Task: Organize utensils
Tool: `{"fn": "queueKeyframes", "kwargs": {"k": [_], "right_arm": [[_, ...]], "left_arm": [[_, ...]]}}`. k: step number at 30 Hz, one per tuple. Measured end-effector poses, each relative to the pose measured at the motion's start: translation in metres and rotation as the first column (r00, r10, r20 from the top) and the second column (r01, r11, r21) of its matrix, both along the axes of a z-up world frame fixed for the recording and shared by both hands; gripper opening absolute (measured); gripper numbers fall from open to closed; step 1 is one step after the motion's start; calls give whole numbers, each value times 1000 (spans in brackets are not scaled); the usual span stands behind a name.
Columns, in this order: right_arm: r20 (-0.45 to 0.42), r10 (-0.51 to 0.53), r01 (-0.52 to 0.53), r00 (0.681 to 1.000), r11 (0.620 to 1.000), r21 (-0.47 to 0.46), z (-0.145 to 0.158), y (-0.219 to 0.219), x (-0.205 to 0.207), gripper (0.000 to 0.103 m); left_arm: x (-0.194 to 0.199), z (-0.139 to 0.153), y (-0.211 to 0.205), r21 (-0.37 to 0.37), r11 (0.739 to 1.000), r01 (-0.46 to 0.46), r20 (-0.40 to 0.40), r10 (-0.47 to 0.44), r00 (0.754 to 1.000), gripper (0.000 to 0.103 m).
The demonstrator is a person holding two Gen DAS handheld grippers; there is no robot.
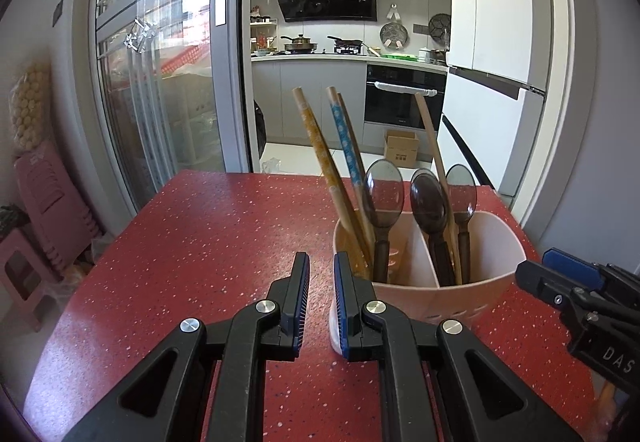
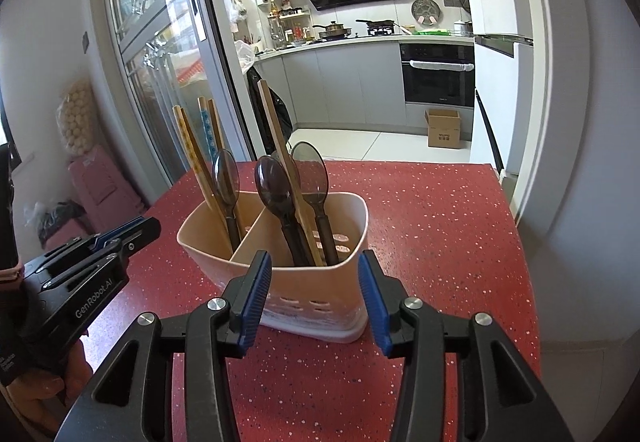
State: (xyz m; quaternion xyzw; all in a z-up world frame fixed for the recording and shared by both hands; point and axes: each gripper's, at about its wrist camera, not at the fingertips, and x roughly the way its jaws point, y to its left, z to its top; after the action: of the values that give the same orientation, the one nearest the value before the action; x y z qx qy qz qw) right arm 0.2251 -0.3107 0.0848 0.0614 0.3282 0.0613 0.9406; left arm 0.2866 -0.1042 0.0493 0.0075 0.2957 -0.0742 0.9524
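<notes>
A pale pink two-compartment utensil holder (image 1: 472, 294) (image 2: 304, 294) stands upright on the red speckled table (image 1: 200, 242) (image 2: 440, 226). It holds patterned chopsticks (image 1: 320, 150) (image 2: 192, 146), a plain wooden chopstick (image 1: 432, 146) (image 2: 276, 134) and three smoky translucent spoons (image 1: 383, 186) (image 2: 274, 182). My left gripper (image 1: 321, 262) is slightly open and empty, just left of the holder's near corner; it also shows in the right wrist view (image 2: 132, 230). My right gripper (image 2: 312, 262) is open wide and empty, in front of the holder; it also shows in the left wrist view (image 1: 560, 270).
The table's far edge (image 2: 400, 162) and right edge (image 2: 524, 242) drop off to the kitchen floor. A glass sliding door (image 1: 160, 82) and pink stools (image 1: 48, 202) stand left of the table. A cardboard box (image 2: 444, 130) sits on the floor beyond.
</notes>
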Motion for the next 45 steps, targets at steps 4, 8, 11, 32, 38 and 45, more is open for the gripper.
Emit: {"fn": "queueKeyframes", "kwargs": {"k": [4, 8, 11, 32, 38, 45], "right_arm": [[-13, -12, 12, 1000, 1000, 5, 0, -2, -4, 49], [-27, -21, 22, 999, 1000, 8, -4, -4, -9, 49], [-41, -24, 24, 999, 1000, 11, -7, -4, -11, 49], [-60, -75, 72, 995, 996, -46, -13, -1, -35, 85], [-96, -104, 101, 990, 994, -41, -20, -5, -41, 95], [-75, -117, 114, 990, 992, -51, -21, -2, -55, 103]], "left_arm": [[-3, -2, 5, -9, 1000, 4, -13, -4, 1000, 42], [-8, -5, 11, -17, 1000, -5, -20, 4, 1000, 42], [-10, -8, 16, -44, 999, -4, -47, 2, 999, 42], [-38, -25, 22, 14, 1000, 6, -108, -5, 994, 103], [-49, -32, 24, 13, 1000, 17, -137, -15, 991, 103], [-63, -41, 28, 10, 1000, 19, -165, -17, 986, 103]]}}
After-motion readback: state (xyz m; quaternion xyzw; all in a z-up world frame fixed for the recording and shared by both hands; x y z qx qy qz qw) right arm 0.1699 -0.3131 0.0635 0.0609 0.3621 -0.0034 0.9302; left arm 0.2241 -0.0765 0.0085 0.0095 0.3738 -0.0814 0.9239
